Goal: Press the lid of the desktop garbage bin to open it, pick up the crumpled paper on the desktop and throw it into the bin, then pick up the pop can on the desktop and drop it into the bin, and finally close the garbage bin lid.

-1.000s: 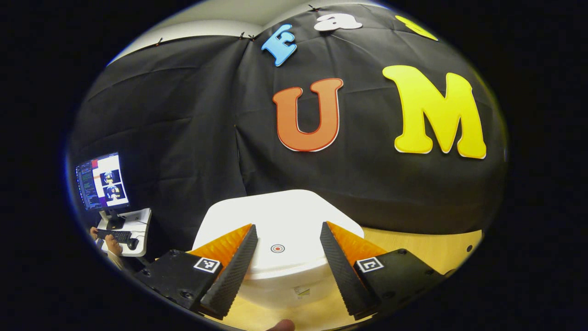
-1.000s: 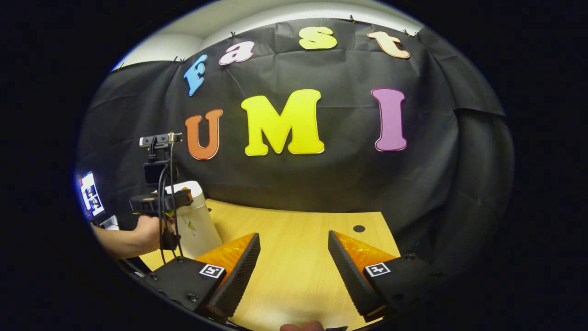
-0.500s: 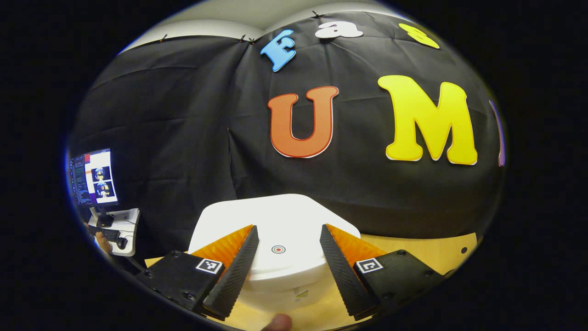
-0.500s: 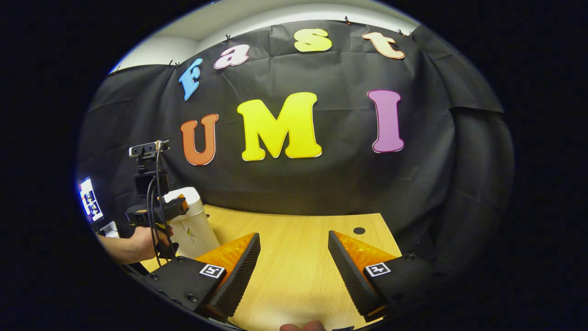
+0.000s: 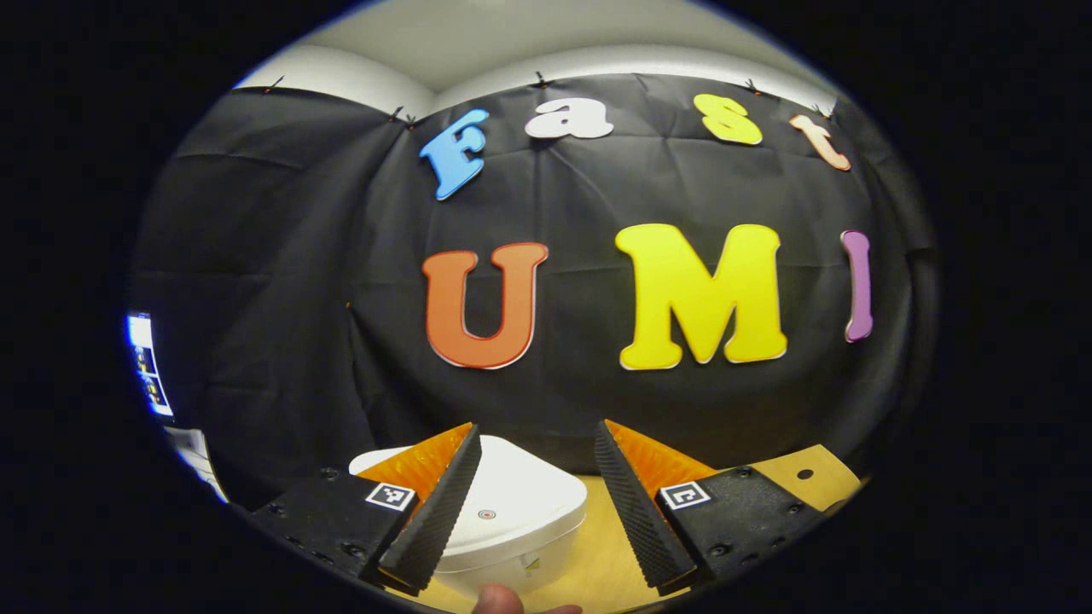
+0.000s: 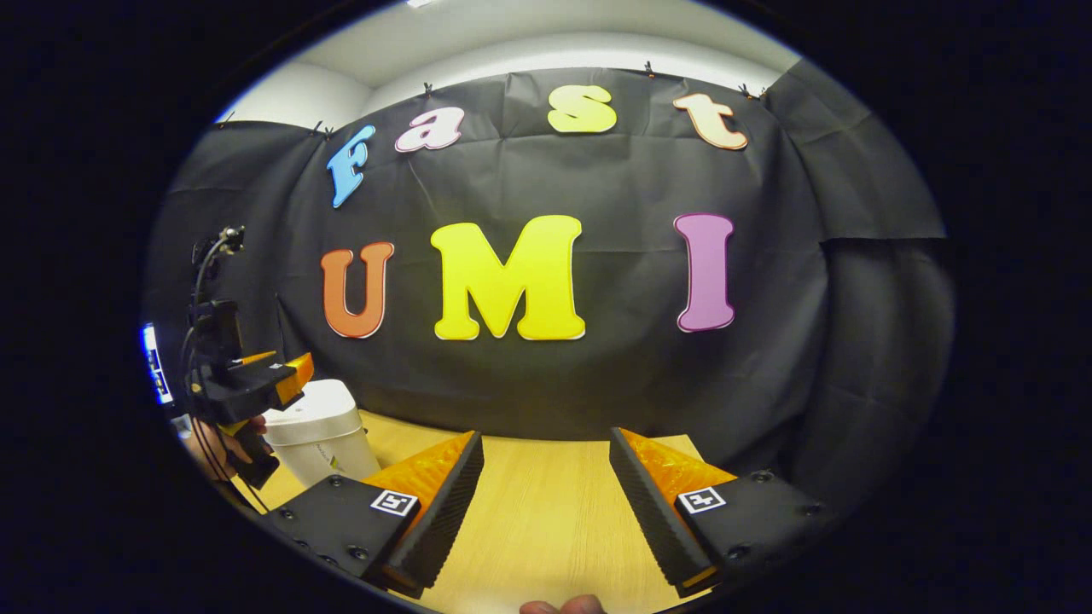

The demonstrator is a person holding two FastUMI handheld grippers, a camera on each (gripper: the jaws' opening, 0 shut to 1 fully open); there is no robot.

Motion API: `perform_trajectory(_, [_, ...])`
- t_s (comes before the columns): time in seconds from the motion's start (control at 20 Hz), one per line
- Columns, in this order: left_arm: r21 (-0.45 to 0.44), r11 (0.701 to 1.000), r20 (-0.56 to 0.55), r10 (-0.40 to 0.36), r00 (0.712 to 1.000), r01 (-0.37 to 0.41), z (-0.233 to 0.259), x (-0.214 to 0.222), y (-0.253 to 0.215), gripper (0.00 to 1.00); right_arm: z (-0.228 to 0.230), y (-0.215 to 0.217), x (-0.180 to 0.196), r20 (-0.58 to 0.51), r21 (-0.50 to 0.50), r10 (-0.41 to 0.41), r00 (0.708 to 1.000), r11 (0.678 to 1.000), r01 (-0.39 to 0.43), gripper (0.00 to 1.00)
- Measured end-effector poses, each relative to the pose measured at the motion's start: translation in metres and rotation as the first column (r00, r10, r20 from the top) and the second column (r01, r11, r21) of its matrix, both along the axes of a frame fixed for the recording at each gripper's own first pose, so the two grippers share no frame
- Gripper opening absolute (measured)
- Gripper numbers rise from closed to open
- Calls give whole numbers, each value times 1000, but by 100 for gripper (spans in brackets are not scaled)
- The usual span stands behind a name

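Near the left rear edge of the pale wooden desktop [image 6: 529, 512], the white plastic bin [image 6: 317, 431] is sitting lid-down beneath the left gripper [image 5: 533, 503], jaws wide and empty. The right gripper [image 6: 546, 503] is hovering agape. Closing looks complete; next, withdrawing.

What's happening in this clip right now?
A person holds a gripper in each hand over a wooden table. The left gripper is open, raised above and in front of the white desktop garbage bin, whose lid is shut. The right gripper is open too, holding nothing, over bare tabletop to the bin's right. I can't make out any crumpled paper or pop can on the table.
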State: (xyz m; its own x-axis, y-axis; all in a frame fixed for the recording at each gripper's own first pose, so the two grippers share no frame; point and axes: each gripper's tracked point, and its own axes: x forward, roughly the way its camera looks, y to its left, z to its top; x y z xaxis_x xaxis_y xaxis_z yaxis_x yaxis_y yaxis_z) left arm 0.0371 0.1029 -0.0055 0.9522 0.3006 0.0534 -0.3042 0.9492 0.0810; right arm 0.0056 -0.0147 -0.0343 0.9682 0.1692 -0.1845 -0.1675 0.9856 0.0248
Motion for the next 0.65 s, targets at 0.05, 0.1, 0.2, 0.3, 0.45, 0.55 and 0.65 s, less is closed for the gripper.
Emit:
perform_trajectory(0.05, [3, 999, 5, -40, 999, 40, 7, -5, -10, 88, 6, 1, 1, 16, 1, -16, 1000, 1000, 16, 94])
perform_trajectory(0.1, [5, 997, 12, -76, 997, 76, 14, -11, -20, 89, 11, 2, 1, 30, 2, -25, 999, 1000, 25, 94])
perform_trajectory(0.2, [-15, 989, 16, -145, 989, 145, 23, -20, -41, 88, 19, 7, -1, 56, -3, -35, 998, 999, 36, 94])
perform_trajectory(0.3, [-44, 980, 1, -196, 981, 196, 18, -28, -60, 88, 21, 11, -2, 75, -26, -46, 996, 999, 48, 93])
perform_trajectory(0.45, [-61, 962, -15, -268, 963, 267, 10, -43, -84, 89, 26, 25, -9, 99, -18, -49, 994, 999, 51, 94])
perform_trajectory(0.55, [-67, 957, -28, -286, 958, 283, 5, -50, -90, 89, 26, 32, -13, 104, -19, -50, 993, 998, 52, 93])
perform_trajectory(0.65, [-74, 953, -25, -296, 955, 293, 4, -53, -94, 89, 27, 38, -16, 115, -5, -55, 992, 998, 56, 93])
